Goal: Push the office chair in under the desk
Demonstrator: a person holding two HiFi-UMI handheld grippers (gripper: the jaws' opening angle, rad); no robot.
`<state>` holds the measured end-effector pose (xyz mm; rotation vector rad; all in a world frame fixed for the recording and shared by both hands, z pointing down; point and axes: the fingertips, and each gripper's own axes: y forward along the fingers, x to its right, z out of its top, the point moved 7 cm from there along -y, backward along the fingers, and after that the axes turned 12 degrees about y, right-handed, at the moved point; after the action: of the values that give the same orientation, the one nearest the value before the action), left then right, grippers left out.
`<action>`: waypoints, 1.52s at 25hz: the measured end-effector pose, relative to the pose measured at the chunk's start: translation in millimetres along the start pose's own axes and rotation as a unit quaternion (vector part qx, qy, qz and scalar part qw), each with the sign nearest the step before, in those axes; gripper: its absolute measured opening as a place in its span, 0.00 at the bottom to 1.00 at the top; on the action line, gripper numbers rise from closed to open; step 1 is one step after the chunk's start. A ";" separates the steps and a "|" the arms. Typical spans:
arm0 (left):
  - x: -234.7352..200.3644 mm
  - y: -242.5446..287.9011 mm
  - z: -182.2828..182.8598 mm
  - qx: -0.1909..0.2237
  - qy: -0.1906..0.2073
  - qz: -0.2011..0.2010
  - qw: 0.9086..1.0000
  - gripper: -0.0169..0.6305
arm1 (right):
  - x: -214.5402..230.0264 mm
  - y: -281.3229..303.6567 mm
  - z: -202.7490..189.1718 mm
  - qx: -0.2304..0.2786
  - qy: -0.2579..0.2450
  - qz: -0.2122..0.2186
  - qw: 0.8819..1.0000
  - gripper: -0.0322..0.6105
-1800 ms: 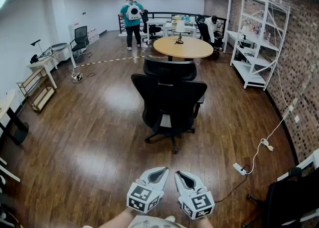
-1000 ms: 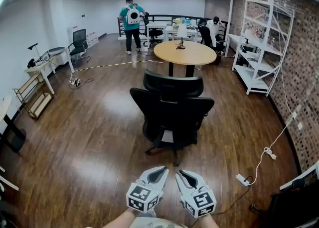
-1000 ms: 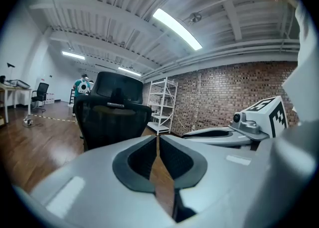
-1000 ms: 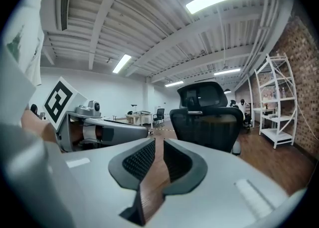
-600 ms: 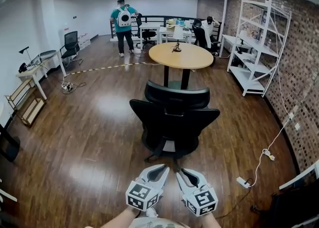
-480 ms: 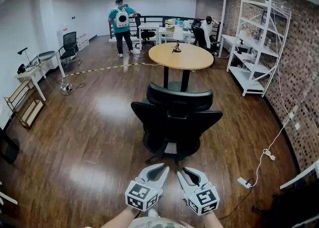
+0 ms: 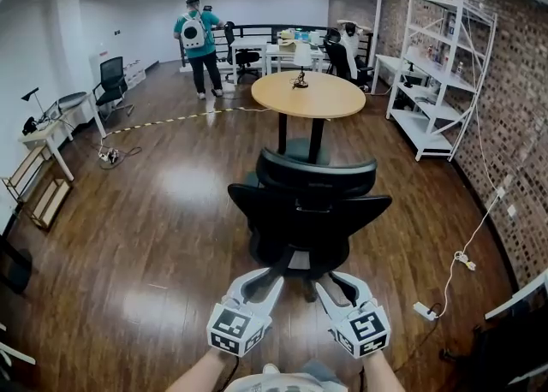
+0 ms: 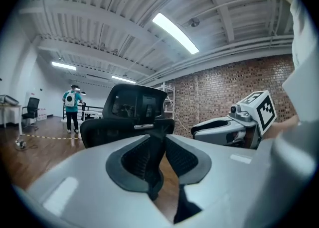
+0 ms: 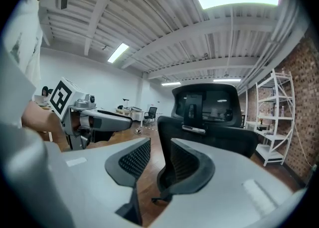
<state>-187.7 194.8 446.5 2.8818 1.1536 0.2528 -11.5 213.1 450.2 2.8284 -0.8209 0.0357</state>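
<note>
The left gripper [image 7: 267,282] is held near the back of the office chair [image 7: 308,210]. Its jaws are a little apart, having just been opening, and nothing is held between them. The chair, black with a curved mesh headrest, is found on the glossy wooden floor [image 7: 154,236], short of the round wooden desk [image 7: 308,93] and not under it. The right gripper [image 7: 336,283] is likewise parted, just opened, and empty. If it is pushed off-centre, the chair could be swivelled — or rolled past the desk.

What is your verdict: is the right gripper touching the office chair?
Apart. The right gripper view shows floor between the right gripper and the office chair; its jaws have just been opening, empty.
</note>
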 end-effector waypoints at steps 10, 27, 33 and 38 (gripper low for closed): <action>-52.8 40.2 11.9 -0.008 0.073 0.015 0.997 0.27 | 58.6 18.6 30.2 -0.001 -0.050 -0.026 0.998 0.26; -180.7 125.8 3.8 -0.150 0.272 -0.027 0.950 0.46 | 196.0 57.4 68.1 -0.092 -0.230 -0.059 0.967 0.41; -197.2 155.3 -3.4 -0.206 0.339 -0.066 0.915 0.51 | 224.6 79.9 60.2 -0.177 -0.298 -0.030 0.938 0.43; -202.7 174.2 -10.5 -0.247 0.392 -0.090 0.881 0.51 | 250.2 101.6 48.8 -0.239 -0.328 -0.002 0.914 0.43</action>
<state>-214.8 -71.3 443.3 2.2040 1.1667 1.5480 144.5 -12.4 440.0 2.3549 -0.7884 -1.0161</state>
